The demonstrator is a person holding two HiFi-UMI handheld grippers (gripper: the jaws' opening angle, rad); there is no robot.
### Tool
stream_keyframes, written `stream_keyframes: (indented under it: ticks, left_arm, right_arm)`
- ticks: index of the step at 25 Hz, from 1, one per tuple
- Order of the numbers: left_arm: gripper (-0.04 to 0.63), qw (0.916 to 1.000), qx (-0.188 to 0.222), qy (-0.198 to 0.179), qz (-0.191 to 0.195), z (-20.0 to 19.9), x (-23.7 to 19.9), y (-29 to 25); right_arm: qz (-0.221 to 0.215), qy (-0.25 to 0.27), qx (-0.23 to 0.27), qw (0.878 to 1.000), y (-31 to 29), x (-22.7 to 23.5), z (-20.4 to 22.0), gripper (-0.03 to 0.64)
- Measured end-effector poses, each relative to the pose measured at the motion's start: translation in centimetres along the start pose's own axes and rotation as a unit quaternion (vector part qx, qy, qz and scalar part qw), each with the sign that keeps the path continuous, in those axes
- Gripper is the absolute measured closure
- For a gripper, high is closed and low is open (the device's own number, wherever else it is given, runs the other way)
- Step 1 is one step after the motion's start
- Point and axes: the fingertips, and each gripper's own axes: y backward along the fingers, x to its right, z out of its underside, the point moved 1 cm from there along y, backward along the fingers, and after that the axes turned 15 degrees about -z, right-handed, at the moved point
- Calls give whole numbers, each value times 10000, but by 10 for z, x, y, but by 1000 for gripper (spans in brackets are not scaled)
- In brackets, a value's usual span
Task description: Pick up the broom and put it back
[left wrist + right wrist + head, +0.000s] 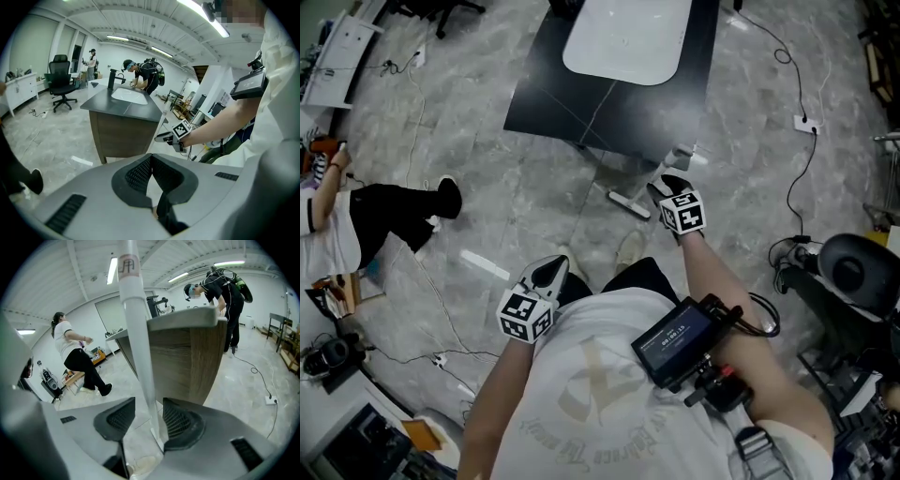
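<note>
Counter (pixel 609 103) stands far centre, with a basin (pixel 626 37) set in its top. Broom (pixel 629 202) stands at the counter's near edge, head on the floor (pixel 534 187). Right gripper (pixel 670 187) is at the broom, the handle between its parted jaws. Left gripper (pixel 548 272) is nearer and to the left, well apart. Person (pixel 356 220) far left; chair (pixel 853 267) right.

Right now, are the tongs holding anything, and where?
Nothing is held. The right tongs stand open around the broom's white pole; the left tongs are shut on nothing.
</note>
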Motion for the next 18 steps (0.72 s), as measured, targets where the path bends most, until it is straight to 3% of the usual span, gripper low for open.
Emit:
stream_keyframes:
  ticks: [18]
  left_arm:
    - [583,9969,435,-90,645,-1,15,-3]
  right_arm:
    - [519,-58,774,9956,88,-46,7,450]
